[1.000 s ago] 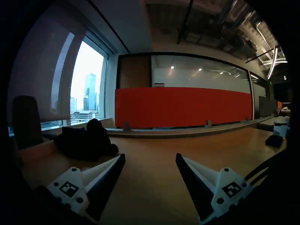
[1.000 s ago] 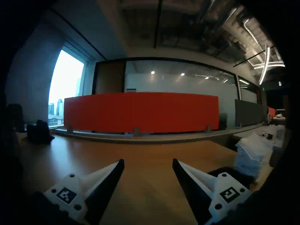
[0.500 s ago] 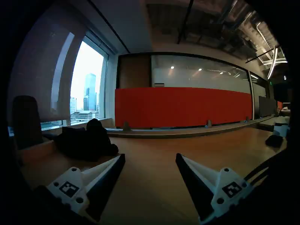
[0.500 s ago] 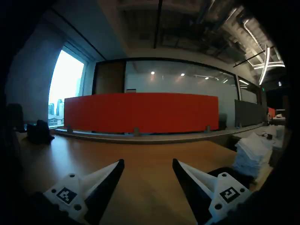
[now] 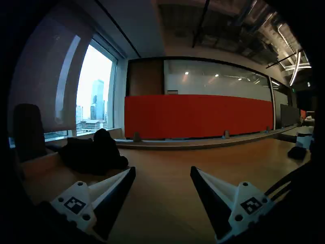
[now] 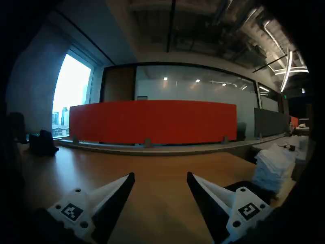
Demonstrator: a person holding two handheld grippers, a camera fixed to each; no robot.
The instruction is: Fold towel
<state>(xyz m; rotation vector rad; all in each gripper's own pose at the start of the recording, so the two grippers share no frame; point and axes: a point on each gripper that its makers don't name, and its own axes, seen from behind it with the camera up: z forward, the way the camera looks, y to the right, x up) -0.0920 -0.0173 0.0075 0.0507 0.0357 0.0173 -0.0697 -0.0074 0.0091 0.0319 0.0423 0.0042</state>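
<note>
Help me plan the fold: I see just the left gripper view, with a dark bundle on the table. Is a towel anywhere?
Observer: Yes. The right gripper view shows a stack of white folded towels at the right of that picture.
Operator: Are the right tongs holding one?
Observer: No. The right tongs are open, with only the bare wooden table between them.
Operator: Anything beside the stack?
Observer: A dark flat object lies at its foot, by the tongs' right finger. I cannot tell what it is.
</note>
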